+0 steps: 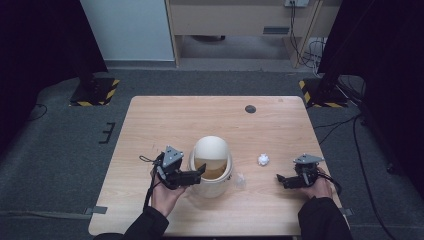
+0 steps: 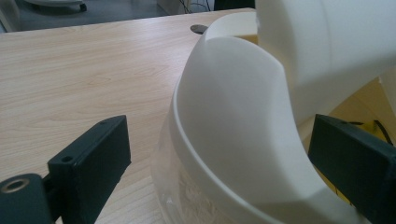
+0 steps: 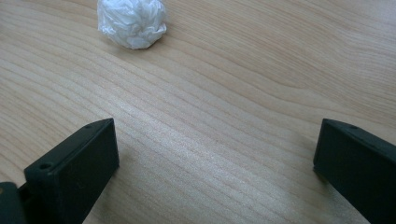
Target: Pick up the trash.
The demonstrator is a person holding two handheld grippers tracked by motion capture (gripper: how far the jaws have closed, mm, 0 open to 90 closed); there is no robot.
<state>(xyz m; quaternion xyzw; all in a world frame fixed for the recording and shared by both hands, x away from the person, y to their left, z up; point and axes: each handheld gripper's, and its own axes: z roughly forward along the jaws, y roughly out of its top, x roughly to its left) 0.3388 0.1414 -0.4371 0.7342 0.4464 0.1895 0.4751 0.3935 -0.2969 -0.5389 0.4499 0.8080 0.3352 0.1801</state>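
Observation:
A white round bin (image 1: 211,170) with a tilted swing lid stands at the table's near middle, and its inside looks yellowish. My left gripper (image 1: 201,171) is at the bin's left side. In the left gripper view the bin's curved rim and lid (image 2: 243,116) lie between the wide-apart jaws, and this gripper (image 2: 219,168) is open. A crumpled white paper ball (image 1: 263,159) lies to the right of the bin. My right gripper (image 1: 281,179) rests low over the table to the right of the ball. It (image 3: 215,163) is open and holds nothing, with the ball (image 3: 132,22) ahead at upper left.
A small clear plastic scrap (image 1: 240,181) lies just right of the bin. A dark round grommet (image 1: 250,109) sits near the far edge of the wooden table (image 1: 165,125). Black stands with striped bases stand on the floor beyond both far corners.

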